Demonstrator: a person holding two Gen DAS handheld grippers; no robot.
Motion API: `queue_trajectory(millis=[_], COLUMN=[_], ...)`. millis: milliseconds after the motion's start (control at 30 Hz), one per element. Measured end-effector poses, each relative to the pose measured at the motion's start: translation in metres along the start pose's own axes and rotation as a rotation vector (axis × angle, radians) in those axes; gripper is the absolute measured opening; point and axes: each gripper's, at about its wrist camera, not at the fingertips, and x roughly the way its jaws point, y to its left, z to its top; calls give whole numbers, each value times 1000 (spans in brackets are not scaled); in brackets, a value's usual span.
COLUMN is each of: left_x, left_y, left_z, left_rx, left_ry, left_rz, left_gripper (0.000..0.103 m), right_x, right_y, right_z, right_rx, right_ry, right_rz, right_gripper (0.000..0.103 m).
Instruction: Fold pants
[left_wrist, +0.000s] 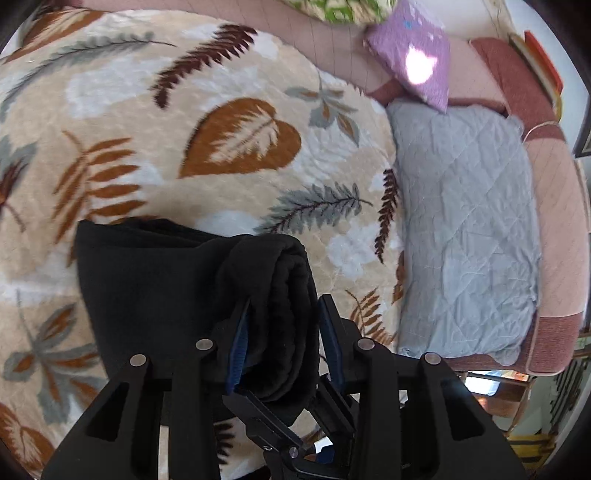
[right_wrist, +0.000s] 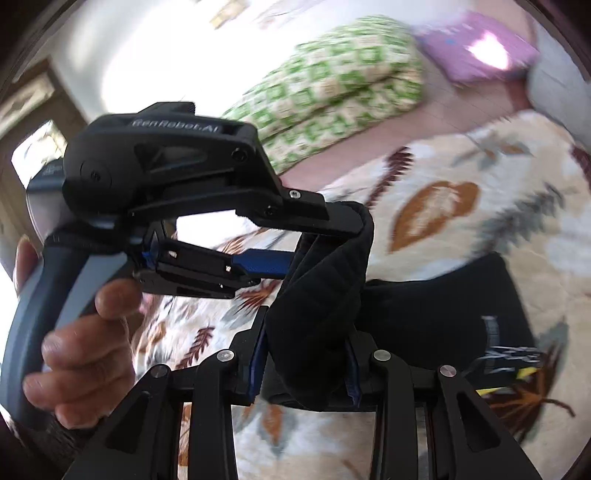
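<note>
Your left gripper (left_wrist: 282, 317) and right gripper (right_wrist: 306, 354) each clamp a fold of black pants (left_wrist: 177, 280) between their fingers, above the leaf-print blanket (left_wrist: 184, 129).

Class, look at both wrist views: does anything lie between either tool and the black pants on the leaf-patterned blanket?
Nothing visible does. The left tool and the right tool each already pinch a thick fold of the black pants, which otherwise rest on the blanket.

Leaf-patterned blanket (left_wrist: 221, 147) bears black pants (left_wrist: 155, 280) beside a grey pillow (left_wrist: 469, 229).
</note>
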Motion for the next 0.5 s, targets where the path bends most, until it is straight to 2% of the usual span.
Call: queue_trajectory(millis=[133, 267, 433, 500], left_x=[48, 72, 54, 37], left_y=[-15, -19, -18, -15], left_z=[7, 9, 9, 9], left_rx=[16, 26, 24, 20], left_ry=[50, 85, 56, 34], left_rz=[64, 108, 58, 38], left_gripper=[34, 34, 34, 34], right_x=[1, 1, -13, -25], right_y=[-49, -89, -118, -121], right_z=[1, -5, -9, -7], right_rx=[108, 201, 305, 308], right_ry=[11, 5, -8, -31], right_rz=[-3, -1, 82, 49], right_gripper=[36, 42, 45, 52])
